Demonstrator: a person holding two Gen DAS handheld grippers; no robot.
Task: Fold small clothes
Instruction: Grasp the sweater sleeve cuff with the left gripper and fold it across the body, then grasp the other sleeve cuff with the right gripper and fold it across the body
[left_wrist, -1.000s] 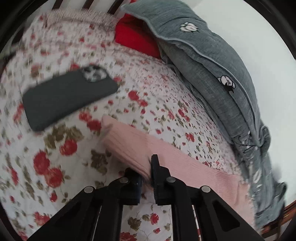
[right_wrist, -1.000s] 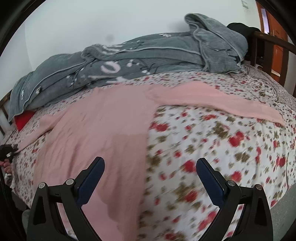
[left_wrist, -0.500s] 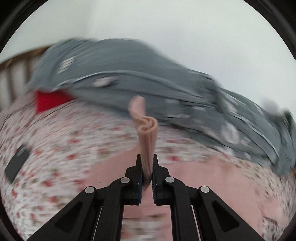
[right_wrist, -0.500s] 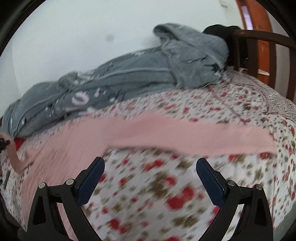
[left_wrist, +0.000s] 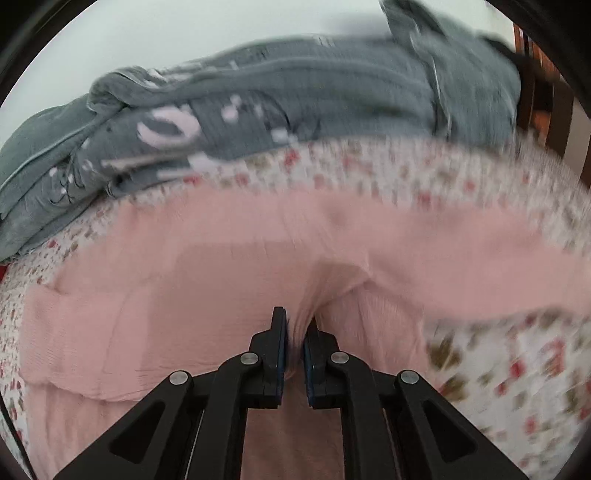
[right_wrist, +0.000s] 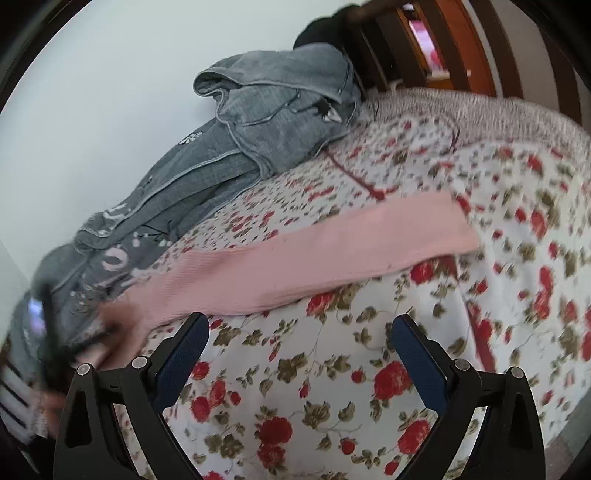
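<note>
The pink top (left_wrist: 229, 266) is laid across the floral quilt (left_wrist: 517, 369), body spread wide in the left wrist view, and one sleeve (right_wrist: 332, 254) is seen stretched flat toward the right in the right wrist view. A pinch of the top's fabric is held by the left gripper (left_wrist: 294, 332), its fingers pressed nearly together with cloth bunched between them; a ridge of folds is drawn up from the pinch. The cloth is judged to be held there so that this part can be carried over the body, as a first fold. The view is smeared by motion, so the exact part gripped cannot be told.

The right gripper (right_wrist: 299, 350) is held spread wide above bare quilt, nothing between its blue pads (right_wrist: 417, 358), just near of the flat sleeve. It is judged to be placed there so the sleeve can be taken next, though no contact is made.

At the far side a grey blanket (right_wrist: 258, 122) is heaped against the wall, well clear of the fold. At the far right a wooden bedframe (right_wrist: 461, 55) is seen. At the left edge of the right wrist view a blurred dark shape is seen beside the top; what it is cannot be told.
</note>
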